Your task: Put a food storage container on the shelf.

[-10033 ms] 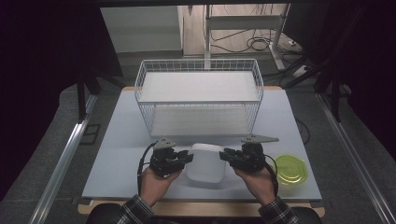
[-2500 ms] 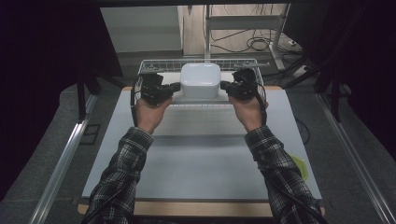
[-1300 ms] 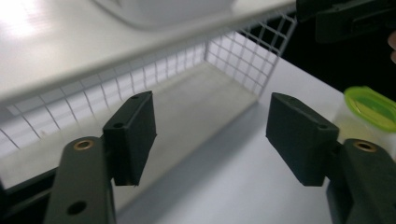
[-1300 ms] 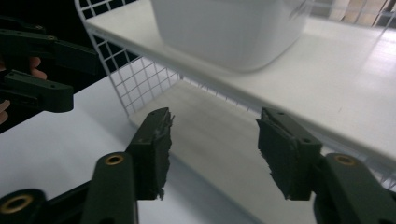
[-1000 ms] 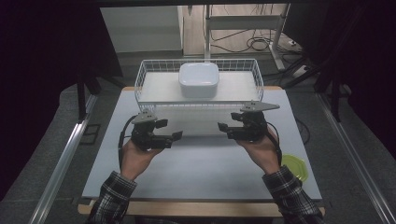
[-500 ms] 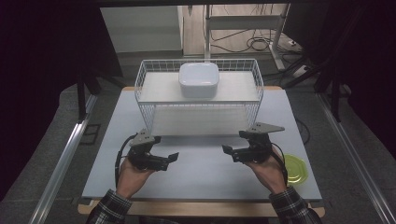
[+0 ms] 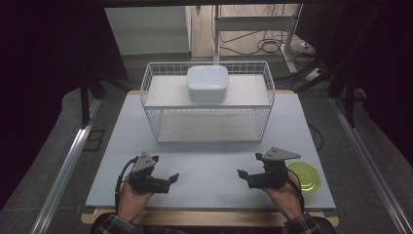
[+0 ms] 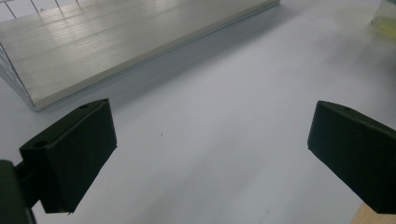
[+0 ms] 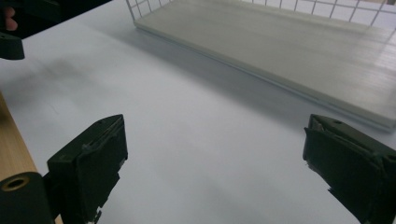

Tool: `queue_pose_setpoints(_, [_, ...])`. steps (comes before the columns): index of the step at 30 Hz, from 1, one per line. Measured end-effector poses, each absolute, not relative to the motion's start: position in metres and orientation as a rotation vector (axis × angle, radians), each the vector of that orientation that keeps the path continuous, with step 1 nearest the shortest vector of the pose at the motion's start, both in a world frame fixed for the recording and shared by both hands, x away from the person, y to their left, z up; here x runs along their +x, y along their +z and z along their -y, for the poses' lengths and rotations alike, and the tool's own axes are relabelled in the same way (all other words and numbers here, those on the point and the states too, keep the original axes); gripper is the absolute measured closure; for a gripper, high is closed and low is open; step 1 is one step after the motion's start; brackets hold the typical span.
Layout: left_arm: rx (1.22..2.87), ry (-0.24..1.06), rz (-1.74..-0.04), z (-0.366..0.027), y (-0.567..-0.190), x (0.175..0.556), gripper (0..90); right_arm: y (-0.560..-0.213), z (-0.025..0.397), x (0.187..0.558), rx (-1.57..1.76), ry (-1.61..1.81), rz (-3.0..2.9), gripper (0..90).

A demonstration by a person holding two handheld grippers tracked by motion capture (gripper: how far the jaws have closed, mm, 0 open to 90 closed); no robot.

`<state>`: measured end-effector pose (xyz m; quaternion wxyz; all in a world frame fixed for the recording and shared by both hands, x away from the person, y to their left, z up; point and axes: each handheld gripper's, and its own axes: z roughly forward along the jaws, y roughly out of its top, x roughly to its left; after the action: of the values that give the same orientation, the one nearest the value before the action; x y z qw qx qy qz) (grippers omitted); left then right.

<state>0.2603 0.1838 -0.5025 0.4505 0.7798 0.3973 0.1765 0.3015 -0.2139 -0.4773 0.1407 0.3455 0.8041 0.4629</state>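
Box [image 7: 207,83] sits on rack [image 7: 207,127] top shelf. Both claws, left [image 7: 168,179] and right [image 7: 245,175], wide open, empty, near rack front. Risk imo: careless reach bumps rack, box slides.

One white lidded container [image 7: 207,83] sits on one wire rack [image 7: 207,126]. One yellow-green lid [image 7: 303,175] lies on one table [image 7: 209,170]. Two grippers: left gripper [image 7: 171,179], right gripper [image 7: 242,174].

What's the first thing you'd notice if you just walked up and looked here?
Probably the white lidded container sitting on the top shelf of the white wire rack at the far side of the table. Nearer, the left gripper and right gripper hover open over bare tabletop, with a yellow-green lid beside the right one.
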Motion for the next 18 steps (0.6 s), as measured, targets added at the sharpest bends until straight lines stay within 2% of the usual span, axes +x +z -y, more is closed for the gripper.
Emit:
queue_pose_setpoints(11, [1.866,0.46,-1.006,-0.1931,-0.5037,0.2597,1.4,-0.4853,0.2243,0.3012,1.056,1.266,-2.294,4.8])
queue_pose_setpoints(18, [1.886,0.467,-1.001,-0.1911,-0.5036,0.2586,1.5,-0.4859,0.2238,0.3013,1.063,1.233,-2.296,3.3])
